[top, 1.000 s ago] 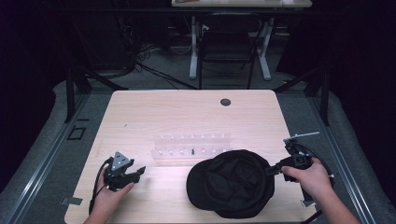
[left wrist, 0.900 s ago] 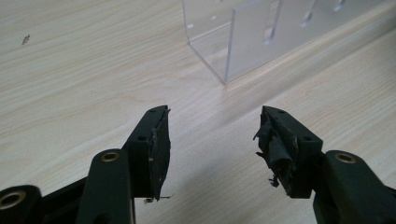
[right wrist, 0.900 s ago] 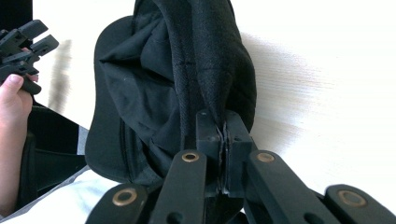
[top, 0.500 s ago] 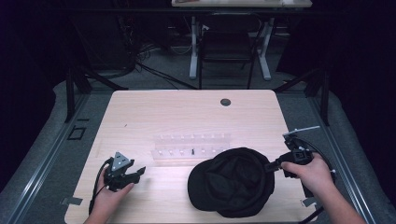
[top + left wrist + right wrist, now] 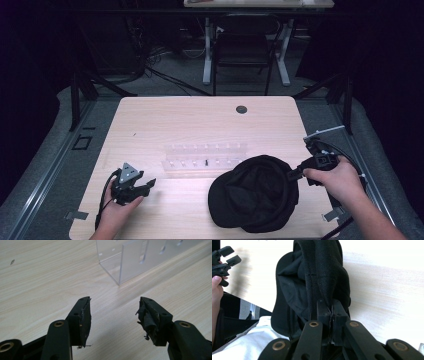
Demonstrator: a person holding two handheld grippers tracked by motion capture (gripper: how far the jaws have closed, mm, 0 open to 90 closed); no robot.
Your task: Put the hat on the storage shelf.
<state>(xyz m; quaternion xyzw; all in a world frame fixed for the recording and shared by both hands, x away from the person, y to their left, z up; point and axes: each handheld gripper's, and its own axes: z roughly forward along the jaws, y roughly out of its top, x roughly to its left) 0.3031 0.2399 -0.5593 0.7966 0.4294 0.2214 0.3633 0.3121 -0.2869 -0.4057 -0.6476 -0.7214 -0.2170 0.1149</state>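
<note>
High view: black cap, soft and crumpled, seen at lower right, edge pinched by right gripper. Left gripper held agape, lower left. Pale wood table; clear acrylic rack centre; room dark.

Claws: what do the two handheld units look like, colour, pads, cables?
Both are black. The left claw has two angular fingers with frayed black pads and brass-coloured pivot bushings; a grey triangular plate sits on top. The right claw has the same bushings. A black cable trails from the left unit.
</note>
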